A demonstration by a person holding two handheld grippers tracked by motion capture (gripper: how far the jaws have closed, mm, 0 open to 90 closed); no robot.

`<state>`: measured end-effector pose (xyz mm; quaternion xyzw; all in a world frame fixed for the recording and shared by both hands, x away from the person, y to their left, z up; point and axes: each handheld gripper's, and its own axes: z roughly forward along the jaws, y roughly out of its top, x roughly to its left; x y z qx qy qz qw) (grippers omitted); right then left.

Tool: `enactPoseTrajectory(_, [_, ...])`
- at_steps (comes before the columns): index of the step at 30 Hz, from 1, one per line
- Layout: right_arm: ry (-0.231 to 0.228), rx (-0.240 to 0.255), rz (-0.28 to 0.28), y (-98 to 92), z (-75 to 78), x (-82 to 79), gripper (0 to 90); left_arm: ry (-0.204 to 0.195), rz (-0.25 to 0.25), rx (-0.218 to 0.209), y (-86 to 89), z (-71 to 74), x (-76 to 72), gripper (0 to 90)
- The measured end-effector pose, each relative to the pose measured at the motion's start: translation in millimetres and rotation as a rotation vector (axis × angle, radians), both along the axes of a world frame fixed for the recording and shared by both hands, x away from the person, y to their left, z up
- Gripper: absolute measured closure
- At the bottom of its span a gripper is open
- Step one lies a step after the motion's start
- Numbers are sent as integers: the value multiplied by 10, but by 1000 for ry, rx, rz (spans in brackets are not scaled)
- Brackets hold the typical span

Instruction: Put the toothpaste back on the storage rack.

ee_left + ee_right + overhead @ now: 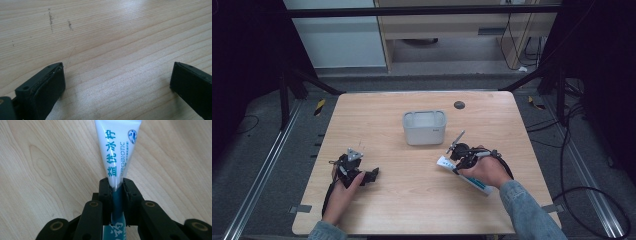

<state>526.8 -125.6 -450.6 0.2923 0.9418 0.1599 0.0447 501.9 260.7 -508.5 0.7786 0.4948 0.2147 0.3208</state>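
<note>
High view: a light wooden desk [412, 200] carrying a white rectangular bin [424, 127], taken here as the landmark. The bin stands upright near the middle of the far half of the desk, open side up. A small dark round mark [459, 105] sits on the desk just beyond the bin's far right corner.

Right tool [455, 156]: held in the person's right hand [484, 172], nearer the person than the bin and off its right front corner, a short way apart from it. Its jaws are clamped tight on a white and teal toothpaste tube [464, 175]. The tube lies low on the desk, slanting from a white end nearest the bin to a teal end farther from it, partly under the hand. In the right gripper view the tube [117, 152] is pinched flat between the two black pads of the right tool [117, 195], where white print gives way to teal; its broad white end fans out beyond the jaws over the wood.

Left tool [371, 176]: held in the person's left hand [346, 187], well apart from the bin, off its left front corner. In the left gripper view the left tool [117, 82] has its jaws spread wide, bare wood grain between them and nothing gripped.
</note>
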Motion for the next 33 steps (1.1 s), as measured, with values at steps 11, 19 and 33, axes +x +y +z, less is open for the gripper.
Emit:
enactPoseTrajectory(11, [-75, 52, -44, -126, 357, 47, 789, 0, 0, 0, -1, 0, 0, 0])
enactPoseTrajectory(19, [-113, 86, -73, -208, 546, 81, 788, 0, 0, 1, 0, 0, 0, 0])
enactPoseTrajectory(33, [-213, 191, -127, -229, 915, 116, 789, 1, -1, 2, 1, 1, 0, 0])
